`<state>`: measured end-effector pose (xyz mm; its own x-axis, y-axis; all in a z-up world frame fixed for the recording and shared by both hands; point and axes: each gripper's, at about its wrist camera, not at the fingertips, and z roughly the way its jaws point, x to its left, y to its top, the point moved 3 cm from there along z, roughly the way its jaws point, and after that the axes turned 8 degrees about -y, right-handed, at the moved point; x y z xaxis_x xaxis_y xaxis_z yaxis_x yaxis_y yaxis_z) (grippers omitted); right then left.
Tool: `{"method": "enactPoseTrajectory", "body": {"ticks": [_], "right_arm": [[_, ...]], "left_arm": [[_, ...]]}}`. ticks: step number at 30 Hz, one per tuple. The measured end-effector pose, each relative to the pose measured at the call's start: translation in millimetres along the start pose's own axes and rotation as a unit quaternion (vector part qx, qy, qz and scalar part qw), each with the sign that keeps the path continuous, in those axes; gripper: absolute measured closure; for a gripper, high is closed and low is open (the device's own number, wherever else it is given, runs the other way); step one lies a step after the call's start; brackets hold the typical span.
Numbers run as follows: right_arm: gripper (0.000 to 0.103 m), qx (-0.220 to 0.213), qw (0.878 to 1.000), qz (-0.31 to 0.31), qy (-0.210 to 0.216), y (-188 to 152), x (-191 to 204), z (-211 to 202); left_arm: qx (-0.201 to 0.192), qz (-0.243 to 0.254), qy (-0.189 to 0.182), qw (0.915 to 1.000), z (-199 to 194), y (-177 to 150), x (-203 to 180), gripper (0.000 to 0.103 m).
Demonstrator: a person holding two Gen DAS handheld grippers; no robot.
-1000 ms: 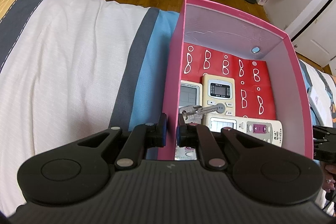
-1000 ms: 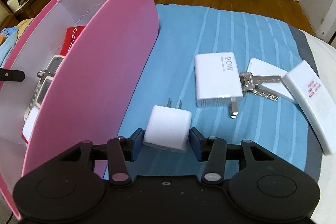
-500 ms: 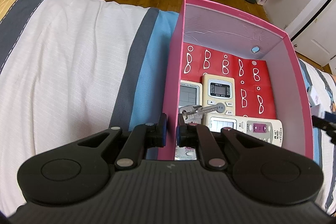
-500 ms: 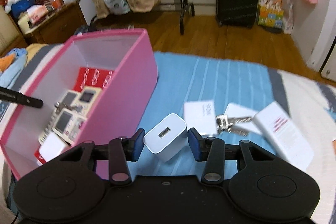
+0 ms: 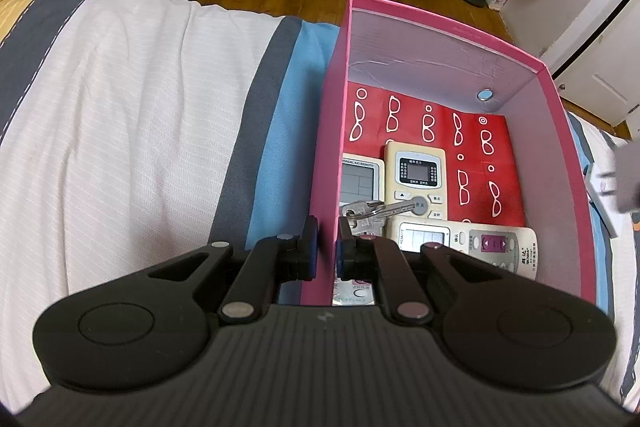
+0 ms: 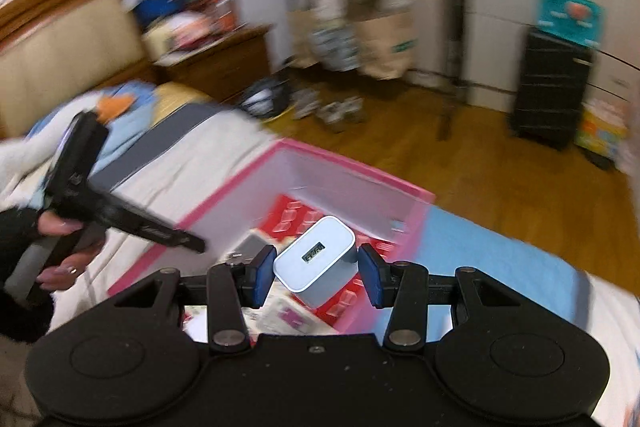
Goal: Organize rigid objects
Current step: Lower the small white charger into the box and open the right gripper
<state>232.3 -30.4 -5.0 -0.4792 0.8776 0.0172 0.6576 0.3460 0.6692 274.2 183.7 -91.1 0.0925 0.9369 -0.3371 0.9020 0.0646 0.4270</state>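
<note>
both tools are busy: the left tool (image 5: 325, 243) is clamped on the near wall of the pink box (image 5: 440, 39) on the bed (image 5: 120, 131), one finger outside, one inside. the right tool (image 6: 316, 273) grips the white charger (image 6: 314, 261) between its blue pads, held tilted in the air above the open box. inside lie remotes (image 5: 416, 175) and a bunch of keys (image 5: 366, 211) on red paper (image 5: 476, 155).

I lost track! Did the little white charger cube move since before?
Yes. The white charger cube, pinched in the right gripper, went from the blue blanket up over the pink box.
</note>
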Motion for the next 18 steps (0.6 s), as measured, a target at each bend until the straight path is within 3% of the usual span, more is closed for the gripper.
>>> {"method": "enactPoseTrajectory", "body": {"ticks": [5,7,10,13,18], "right_arm": [[0.053,0.072,0.993,-0.092,-0.002,13,12,66],[0.053,0.106,0.985,-0.134,-0.024,10,16,87],[0.054,0.167,0.957,-0.221,-0.082,5,24,107],[0.054,0.209,0.933,-0.284,-0.074,-3,31,122],[0.055,0.218,0.939,-0.261,-0.060,7,32,137]], "left_arm": [[-0.003,0.002,-0.002,1.0000,-2,0,1,0.095],[-0.003,0.001,-0.004,1.0000,-2,0,1,0.095],[-0.004,0.003,-0.004,1.0000,-1,-1,2,0.095],[-0.004,0.004,-0.006,1.0000,-1,-1,3,0.095],[-0.004,0.005,-0.007,1.0000,-1,0,3,0.095]]}}
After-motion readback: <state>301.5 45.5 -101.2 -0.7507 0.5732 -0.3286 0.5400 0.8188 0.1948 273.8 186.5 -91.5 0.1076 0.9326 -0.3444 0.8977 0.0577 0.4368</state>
